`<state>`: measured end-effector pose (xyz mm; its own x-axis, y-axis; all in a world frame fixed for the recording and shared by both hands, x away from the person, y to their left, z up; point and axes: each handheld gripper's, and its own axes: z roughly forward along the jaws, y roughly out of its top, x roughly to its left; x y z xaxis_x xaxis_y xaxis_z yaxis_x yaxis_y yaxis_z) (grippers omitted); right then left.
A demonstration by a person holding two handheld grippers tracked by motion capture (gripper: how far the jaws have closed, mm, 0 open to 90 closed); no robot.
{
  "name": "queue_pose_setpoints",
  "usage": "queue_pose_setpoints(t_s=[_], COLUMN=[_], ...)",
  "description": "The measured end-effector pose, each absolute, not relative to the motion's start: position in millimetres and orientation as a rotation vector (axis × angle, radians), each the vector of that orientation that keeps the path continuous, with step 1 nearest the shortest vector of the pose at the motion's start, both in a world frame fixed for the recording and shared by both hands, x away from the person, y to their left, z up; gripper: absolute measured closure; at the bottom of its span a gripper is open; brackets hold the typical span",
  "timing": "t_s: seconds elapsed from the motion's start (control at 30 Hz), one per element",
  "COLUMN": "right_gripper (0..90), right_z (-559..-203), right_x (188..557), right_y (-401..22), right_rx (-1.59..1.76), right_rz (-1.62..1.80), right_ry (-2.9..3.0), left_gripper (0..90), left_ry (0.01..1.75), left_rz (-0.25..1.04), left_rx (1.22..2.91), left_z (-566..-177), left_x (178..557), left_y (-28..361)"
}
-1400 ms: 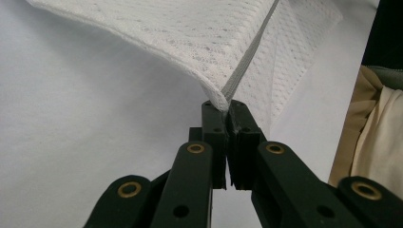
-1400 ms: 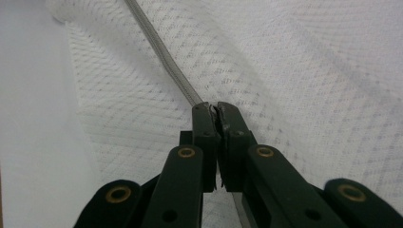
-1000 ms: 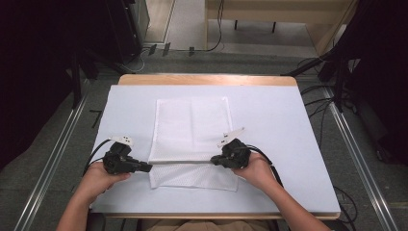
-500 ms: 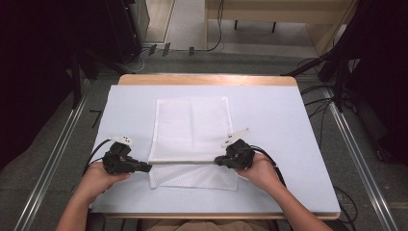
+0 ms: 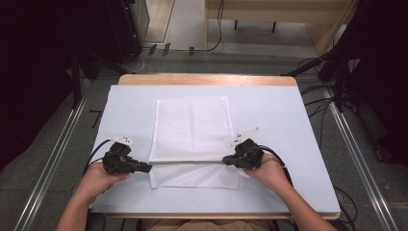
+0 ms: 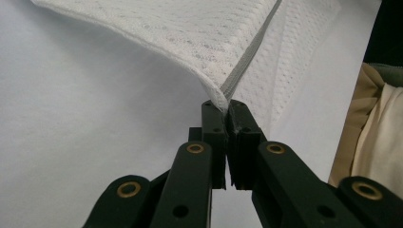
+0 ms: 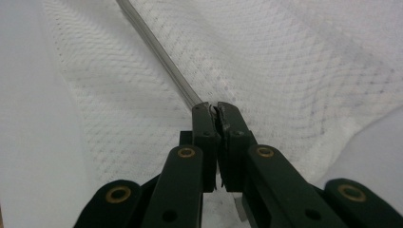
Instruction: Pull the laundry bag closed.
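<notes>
Left gripper point(image 6: 224, 107) and right gripper point(image 7: 215, 108) each pinch one end of the cloth point(image 5: 191, 130) fold edge; the edge runs taut between them, the cloth lying beyond on the table point(image 5: 288, 125).

White mesh cloth point(image 5: 192, 127) lies flat on pale blue bench point(image 5: 288, 125), near middle. Your left claw point(image 5: 146, 167) pinches grey-edged fold at cloth's left side; your right claw point(image 5: 226, 160) pinches same fold at right side. Fold stretched straight between both claws. Narrow strip of cloth lies under fold, toward you. Your hands rest low on bench.
</notes>
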<state>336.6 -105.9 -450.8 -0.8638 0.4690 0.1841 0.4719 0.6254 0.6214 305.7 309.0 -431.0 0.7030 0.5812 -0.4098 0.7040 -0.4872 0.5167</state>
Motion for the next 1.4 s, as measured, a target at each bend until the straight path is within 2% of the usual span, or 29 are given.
queue_pose_setpoints(t_s=[0.4, 0.77, 0.93, 1.07, 1.33, 1.4], right_gripper=[88.4, 87.7, 85.6, 78.1, 56.7, 52.8], right_z=[-449, -452, -452, -451, -452, -453], right_x=[335, 337, 337, 337, 344, 346], right_y=[-123, -120, -117, -117, -122, -124], right_rx=[-0.840, -0.836, -0.840, -0.825, -0.899, -0.927], right_rz=[-1.077, -1.066, -1.084, -1.118, -1.165, -1.175], right_ry=[-2.816, -2.816, -2.825, -2.813, -2.805, -2.798], left_gripper=[87.9, 87.0, 81.2, 75.5, 67.6, 62.3], left_ry=[0.970, 1.007, 1.027, 1.025, 1.011, 1.015], left_rz=[-0.238, -0.231, -0.237, -0.221, -0.132, -0.110], left_rx=[2.232, 2.243, 2.222, 2.199, 2.171, 2.150], left_z=[-431, -436, -436, -435, -430, -429], left_x=[305, 307, 308, 308, 308, 307], left_y=[307, 308, 309, 311, 308, 308])
